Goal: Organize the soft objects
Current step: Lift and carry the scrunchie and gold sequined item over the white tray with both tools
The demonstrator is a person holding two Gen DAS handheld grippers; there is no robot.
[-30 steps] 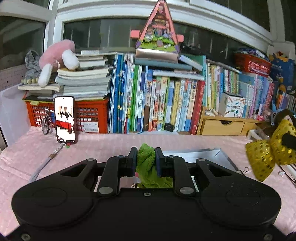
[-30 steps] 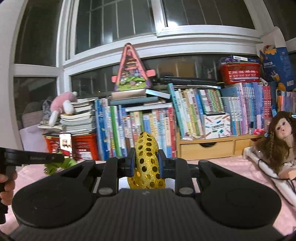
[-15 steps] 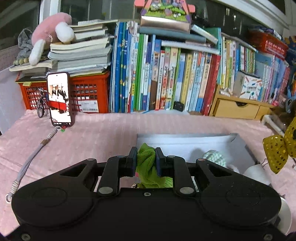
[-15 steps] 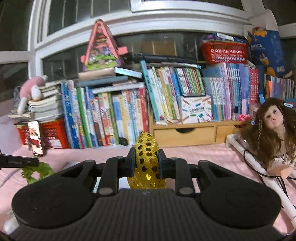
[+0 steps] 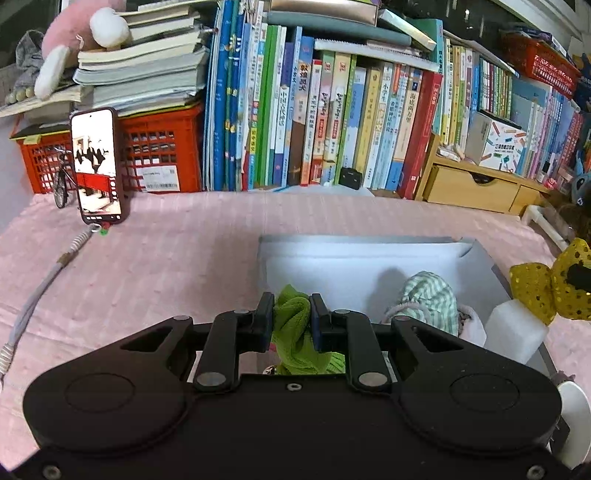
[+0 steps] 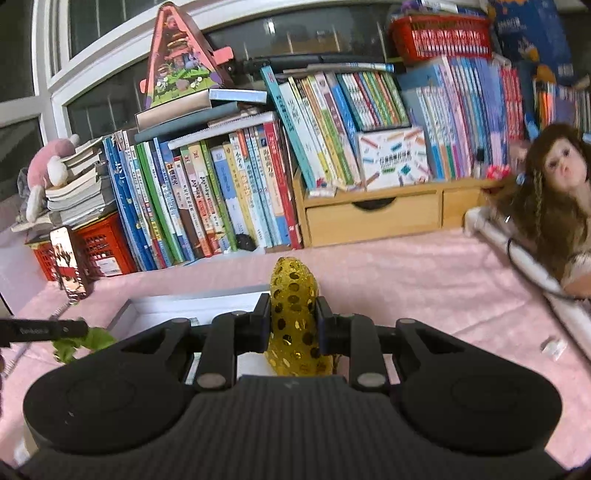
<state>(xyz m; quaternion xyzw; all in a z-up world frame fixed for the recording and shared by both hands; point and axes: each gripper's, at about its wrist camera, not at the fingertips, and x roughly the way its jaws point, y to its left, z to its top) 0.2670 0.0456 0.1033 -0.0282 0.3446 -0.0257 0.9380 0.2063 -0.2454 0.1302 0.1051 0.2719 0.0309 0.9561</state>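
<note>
Green fleecy cloth (image 5: 293, 325) pinched between the two pads of the left gripper (image 5: 292, 321), jaws clenched tight on it, folds bulging above and below the pads. Held over the near edge of the open white box (image 5: 354, 258), which lies on the pink bedspread (image 5: 166, 266). Inside the box, toward the right wall, a green-and-white striped soft toy (image 5: 428, 299); just beside it something pale and rounded, perhaps another soft piece, too hidden to tell. A block of white foam (image 5: 511, 328) standing at the right corner of the box.

Gold sequinned bow (image 6: 293, 317) grasped by the right gripper (image 6: 293, 321), jaws closed hard on its middle, upper lobe rising above the fingertips. Seen again from the left wrist view at the far right edge, above the foam block. From the right wrist view, the box (image 6: 192, 306) just ahead and below, the left gripper entering at the left edge with the green cloth hanging under it.

Behind, a row of upright books (image 5: 332, 118), a red crate (image 5: 162, 147) bearing stacked books, a phone (image 5: 96, 166) leaning with a lit screen, a pink plush (image 5: 70, 33) on top. At the right, a doll (image 6: 554, 192) with long brown hair, well apart from the box.
</note>
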